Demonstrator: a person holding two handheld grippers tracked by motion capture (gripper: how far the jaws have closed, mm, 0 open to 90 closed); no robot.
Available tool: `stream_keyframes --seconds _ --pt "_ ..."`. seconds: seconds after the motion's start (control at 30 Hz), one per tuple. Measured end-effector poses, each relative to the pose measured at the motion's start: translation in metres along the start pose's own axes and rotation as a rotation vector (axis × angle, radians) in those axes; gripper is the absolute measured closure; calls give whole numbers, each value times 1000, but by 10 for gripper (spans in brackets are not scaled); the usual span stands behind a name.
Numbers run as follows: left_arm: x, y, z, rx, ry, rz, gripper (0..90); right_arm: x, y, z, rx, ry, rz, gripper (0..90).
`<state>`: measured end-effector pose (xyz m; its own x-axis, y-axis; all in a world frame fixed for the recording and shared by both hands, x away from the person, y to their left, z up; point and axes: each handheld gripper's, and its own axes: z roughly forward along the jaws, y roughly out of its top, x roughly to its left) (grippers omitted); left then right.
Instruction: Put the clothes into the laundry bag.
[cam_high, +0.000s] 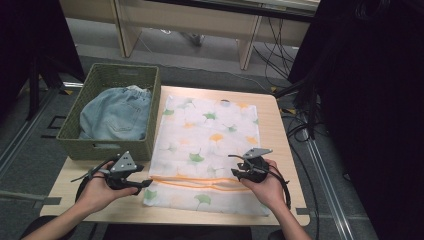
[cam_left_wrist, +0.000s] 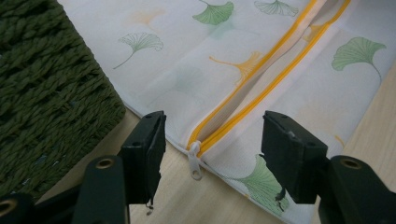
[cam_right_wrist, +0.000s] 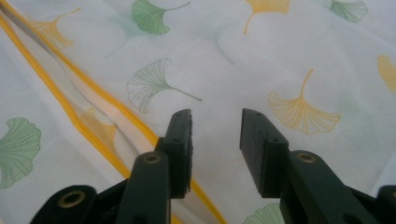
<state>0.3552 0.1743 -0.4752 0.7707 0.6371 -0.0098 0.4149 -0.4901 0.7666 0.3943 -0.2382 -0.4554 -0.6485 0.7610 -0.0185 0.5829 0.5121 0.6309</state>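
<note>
The white ginkgo-print laundry bag (cam_high: 205, 150) lies flat at the centre of the desk (cam_high: 280, 150), its orange zipper (cam_left_wrist: 261, 70) running across the near end, with the green basket (cam_high: 112, 117) of denim at its 9 o'clock. The left hand-held gripper (cam_left_wrist: 212, 140) stands spread around the zipper pull (cam_left_wrist: 194, 161) without touching it; the right hand-held gripper (cam_right_wrist: 215, 140) hovers spread above the cloth at 3 o'clock. Risk, in my judgement: the small flat pull may slip the pads, or the unpinned bag may drag along when pulled.

You have one counter (cam_high: 280, 150) in front of you, and on it one white laundry bag (cam_high: 205, 145) with one orange zipper (cam_high: 200, 182) — one pull tab (cam_left_wrist: 194, 161). One green basket (cam_high: 95, 140) holds one pair of jeans (cam_high: 117, 115). Two grippers — left (cam_high: 142, 184) and right (cam_high: 234, 165).
</note>
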Motion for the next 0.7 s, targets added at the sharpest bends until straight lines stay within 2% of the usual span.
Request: stream_keyframes --seconds 0.1,0.17,0.3,0.37,0.4,0.57,0.67,0.7 --pt "0 0 1 5 7 3 401 0 1 2 1 -1 -71 671" --pt "0 0 2 4 9 2 401 2 1 2 9 0 -52 671" --pt "0 1 1 -2 22 4 401 4 4 4 16 3 -84 677" --pt "1 1 2 -5 27 9 402 6 4 5 23 5 -81 678" --pt "1 2 2 -3 31 12 402 9 6 7 23 23 -125 679" --pt "1 2 4 -2 39 12 404 19 9 12 45 46 -163 653" --pt "1 2 4 -6 44 8 405 23 13 18 60 59 -236 594" --pt "1 1 3 -7 46 8 406 24 13 21 66 72 -247 559"
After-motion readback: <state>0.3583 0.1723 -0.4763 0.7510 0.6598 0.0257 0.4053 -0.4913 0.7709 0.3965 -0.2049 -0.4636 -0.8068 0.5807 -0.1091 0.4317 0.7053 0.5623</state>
